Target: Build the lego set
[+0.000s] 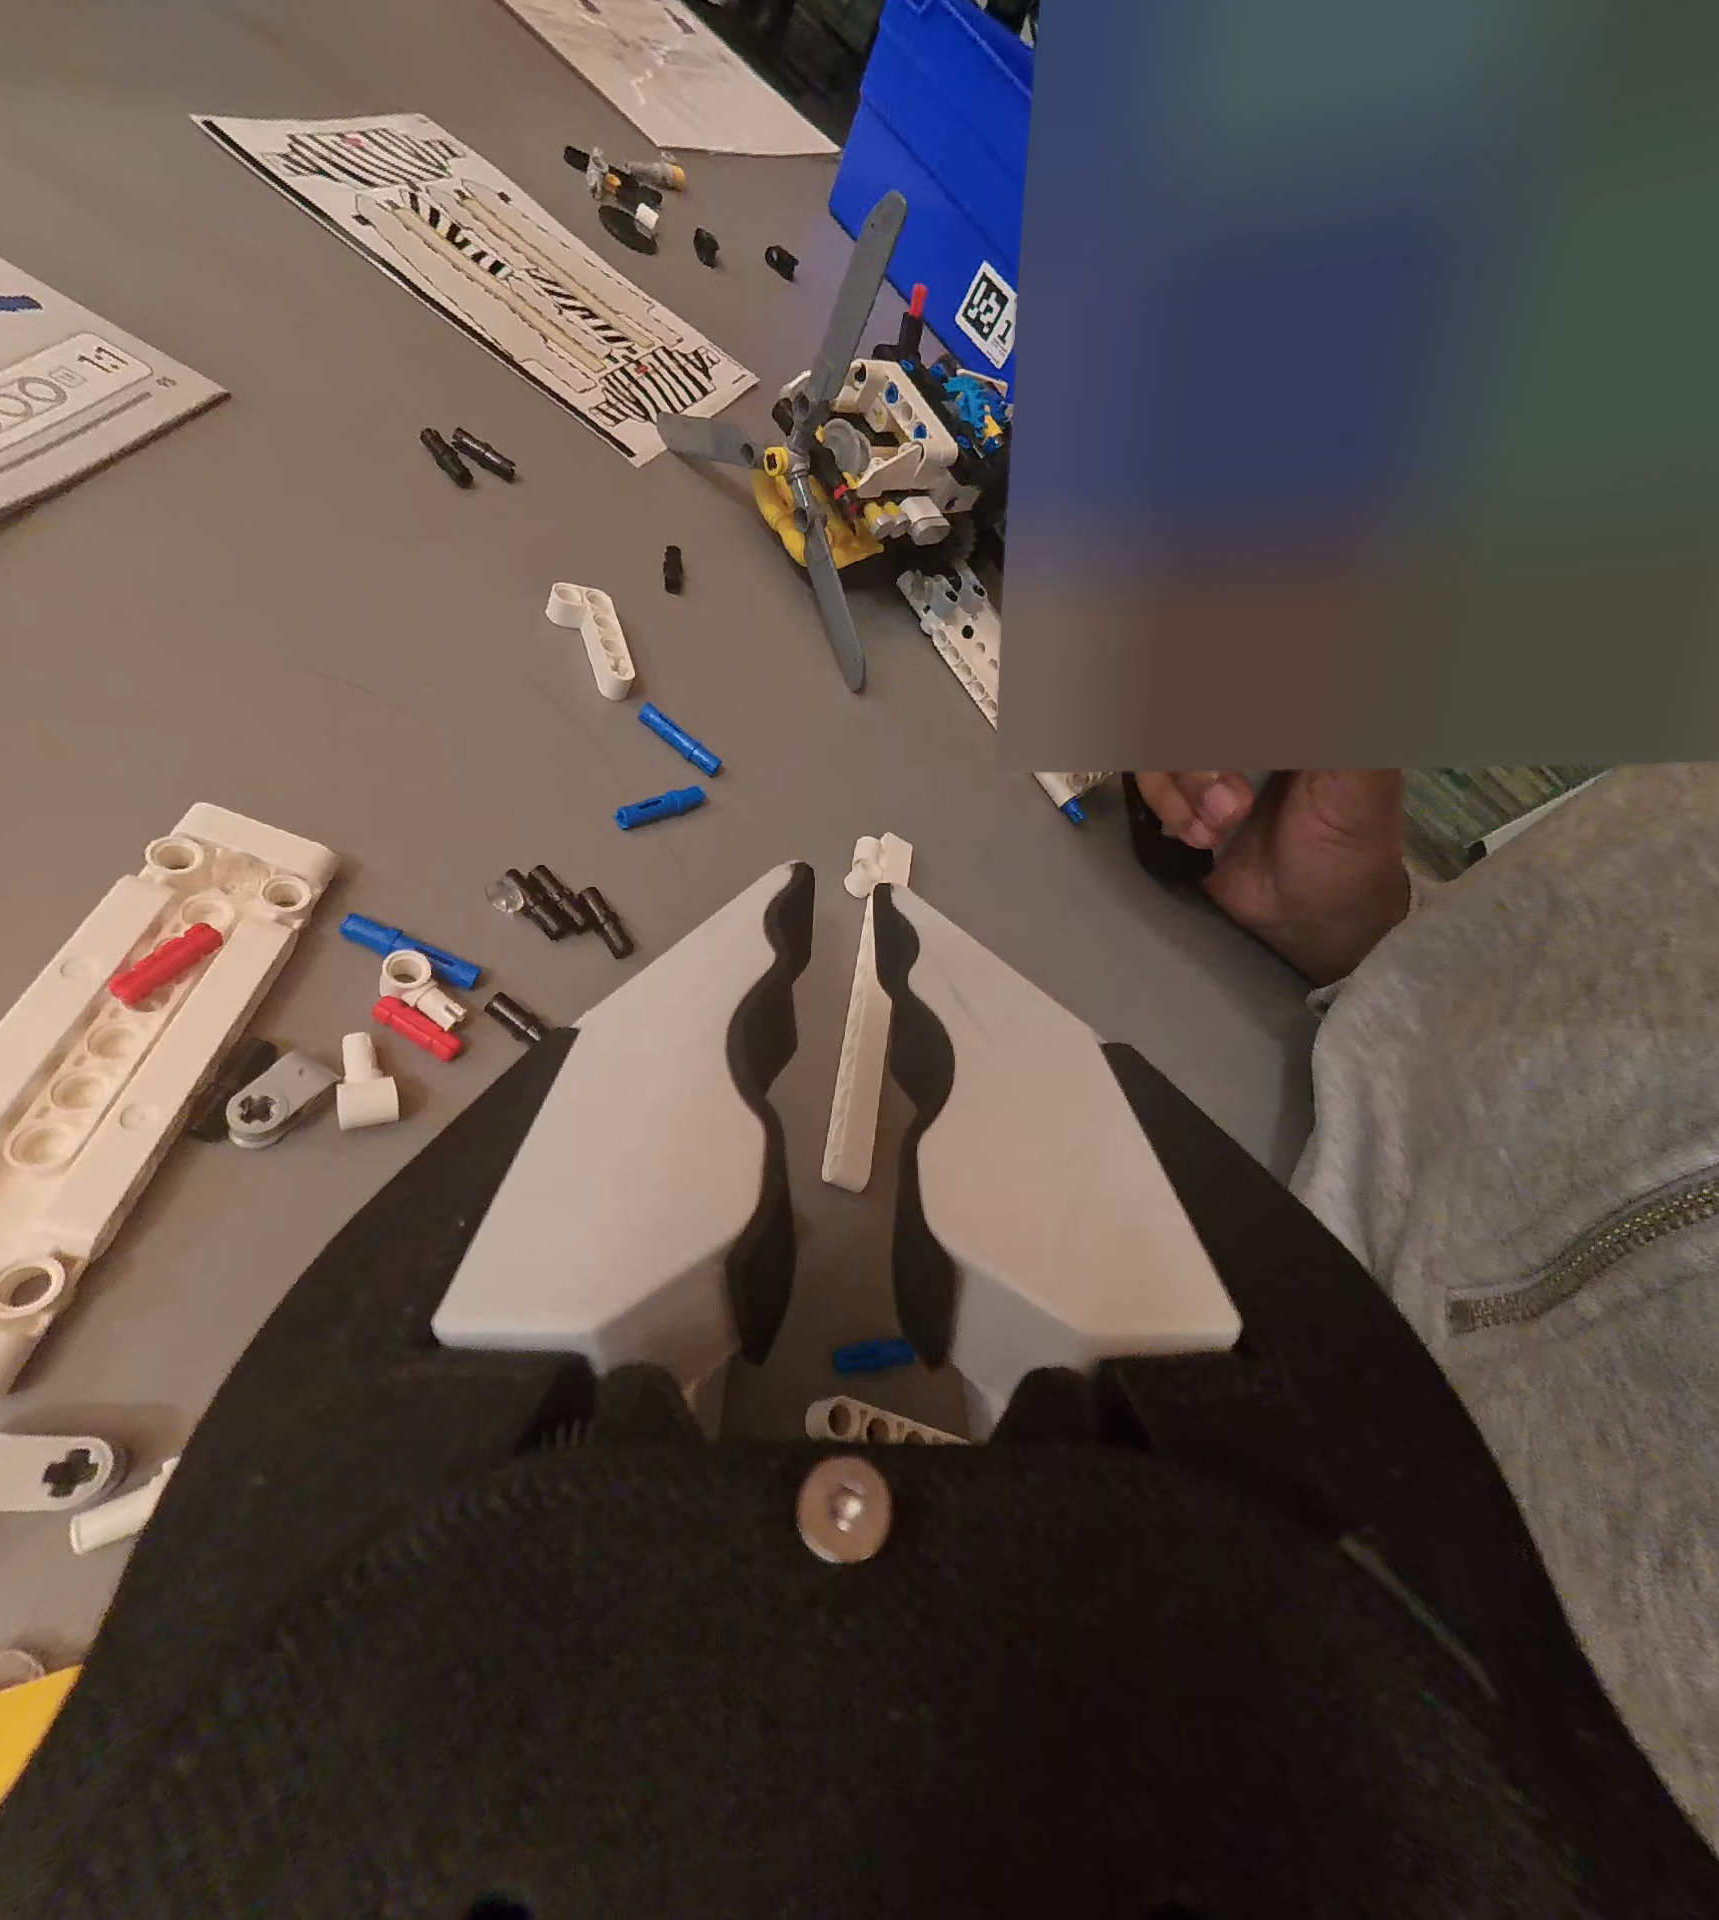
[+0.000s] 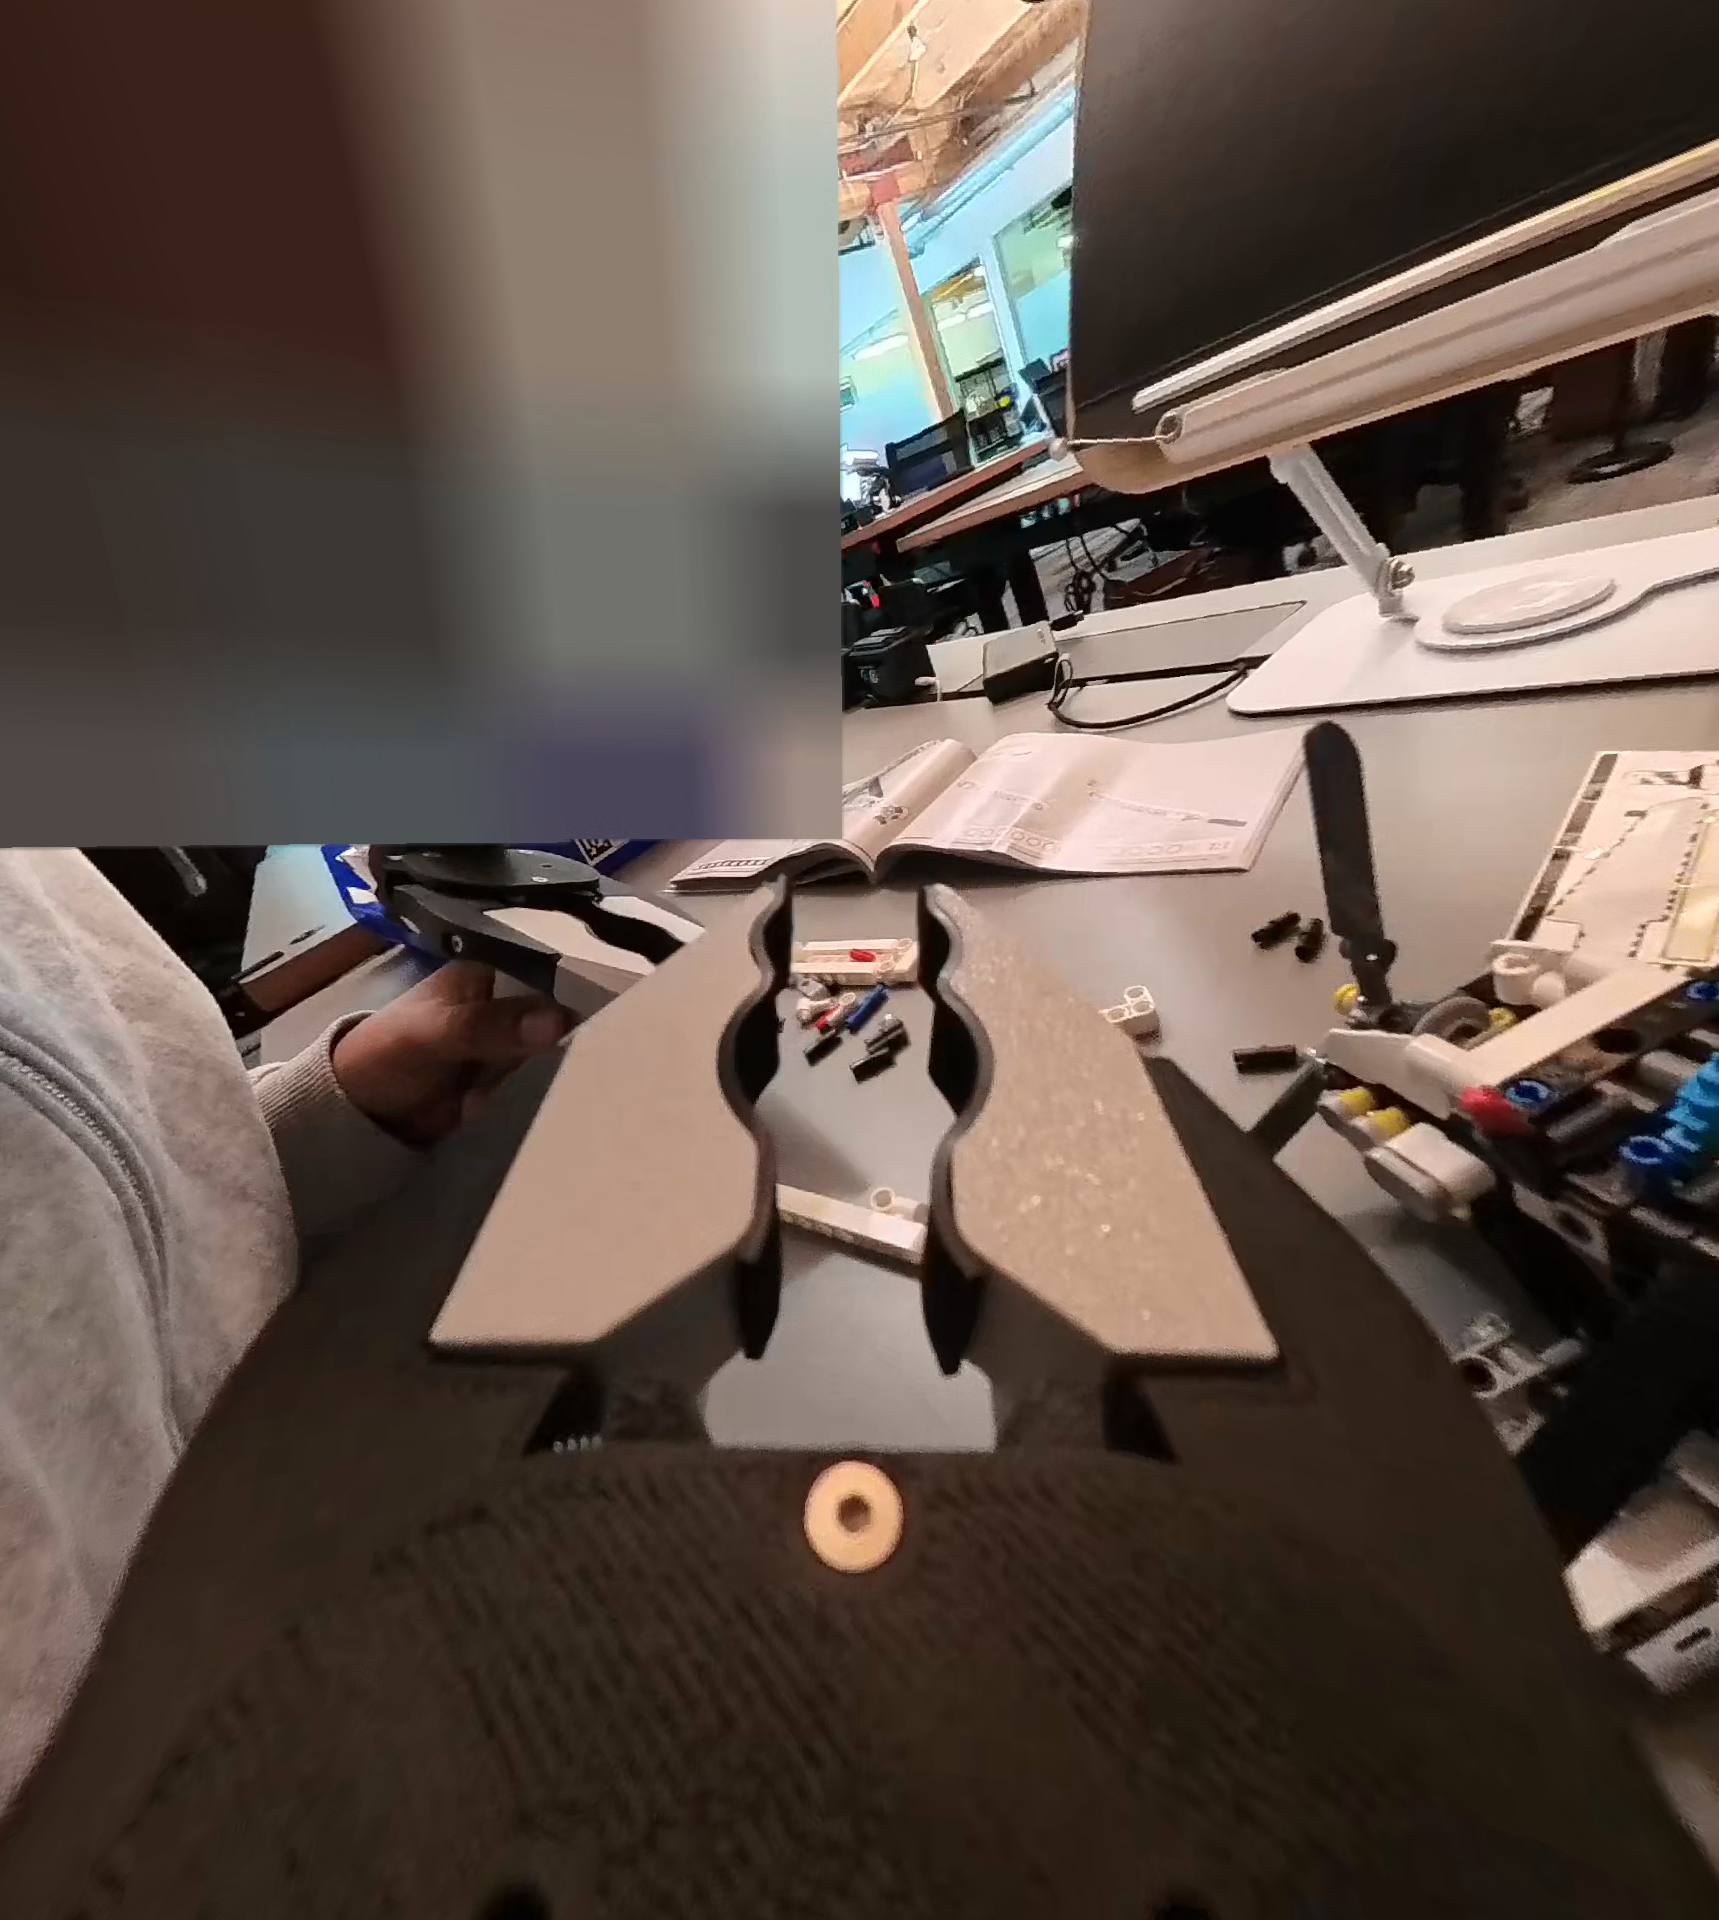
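Observation:
A long white beam (image 1: 853, 1049) with a small white connector (image 1: 876, 857) at its far end lies on the grey table, seen in the gap between the fingers of my left gripper (image 1: 847, 883). The jaws stand narrowly apart and hold nothing. The same beam (image 2: 855, 1226) shows below my right gripper (image 2: 855, 904), which is open and empty above the table. The partly built model with a grey propeller (image 1: 834, 447) stands ahead of the left gripper and to the right of the right one (image 2: 1561, 1091). The left gripper (image 2: 564, 935) shows at the left, held in a hand.
A white panel (image 1: 96, 1049) with a red pin (image 1: 164, 961) lies left. Loose black pins (image 1: 574, 909), blue pins (image 1: 678, 738) and a white angled beam (image 1: 593, 634) are scattered about. A sticker sheet (image 1: 481, 270), booklet (image 2: 1073, 800), blue bin (image 1: 938, 156) and monitor stand (image 2: 1509, 644) stand farther off. The grippers' ends are close to 11 centimetres from one another.

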The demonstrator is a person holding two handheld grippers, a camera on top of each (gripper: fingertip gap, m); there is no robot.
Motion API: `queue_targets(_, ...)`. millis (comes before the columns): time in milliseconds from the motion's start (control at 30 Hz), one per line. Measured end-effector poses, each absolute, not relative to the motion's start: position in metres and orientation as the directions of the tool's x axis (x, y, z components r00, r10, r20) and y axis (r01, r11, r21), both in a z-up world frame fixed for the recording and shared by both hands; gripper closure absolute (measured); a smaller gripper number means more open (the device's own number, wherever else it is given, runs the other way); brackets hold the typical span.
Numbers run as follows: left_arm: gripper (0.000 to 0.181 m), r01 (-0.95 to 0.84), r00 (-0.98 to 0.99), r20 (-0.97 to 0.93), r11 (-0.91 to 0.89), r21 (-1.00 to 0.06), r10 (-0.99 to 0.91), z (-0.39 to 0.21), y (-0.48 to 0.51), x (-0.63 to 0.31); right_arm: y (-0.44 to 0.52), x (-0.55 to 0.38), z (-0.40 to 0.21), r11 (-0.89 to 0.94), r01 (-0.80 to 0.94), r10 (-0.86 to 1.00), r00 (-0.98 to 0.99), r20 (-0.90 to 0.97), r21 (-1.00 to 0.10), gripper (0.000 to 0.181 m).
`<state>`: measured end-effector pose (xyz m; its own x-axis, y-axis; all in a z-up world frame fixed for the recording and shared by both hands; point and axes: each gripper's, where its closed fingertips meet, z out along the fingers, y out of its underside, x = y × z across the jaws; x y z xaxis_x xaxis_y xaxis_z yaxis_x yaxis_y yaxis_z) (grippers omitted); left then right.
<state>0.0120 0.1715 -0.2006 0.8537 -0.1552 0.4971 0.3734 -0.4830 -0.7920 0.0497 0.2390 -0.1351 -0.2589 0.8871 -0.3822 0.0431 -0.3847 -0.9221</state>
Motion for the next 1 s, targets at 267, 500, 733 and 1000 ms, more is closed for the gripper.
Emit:
queue_targets(267,0.173,0.368,0.854,0.496,-0.491,-0.789,-0.157,-0.202,0.172,0.013,0.228,0.049,-0.137,-0.332,0.065,0.897,-0.288,-0.336,-0.941,0.156)
queue_targets(500,0.173,0.369,0.853,0.498,-0.494,-0.787,-0.155,-0.202,0.172,0.013,0.225,0.048,-0.138,-0.315,0.076,0.899,-0.294,-0.323,-0.946,0.155)
queue_targets(733,0.173,0.37,0.853,0.499,-0.498,-0.784,-0.152,-0.203,0.172,0.013,0.225,0.048,-0.138,-0.314,0.077,0.899,-0.296,-0.322,-0.946,0.154)
queue_targets(1000,0.173,0.371,0.852,0.5,-0.499,-0.783,-0.152,-0.204,0.172,0.013,0.223,0.047,-0.139,-0.306,0.086,0.9,-0.299,-0.317,-0.948,0.154)
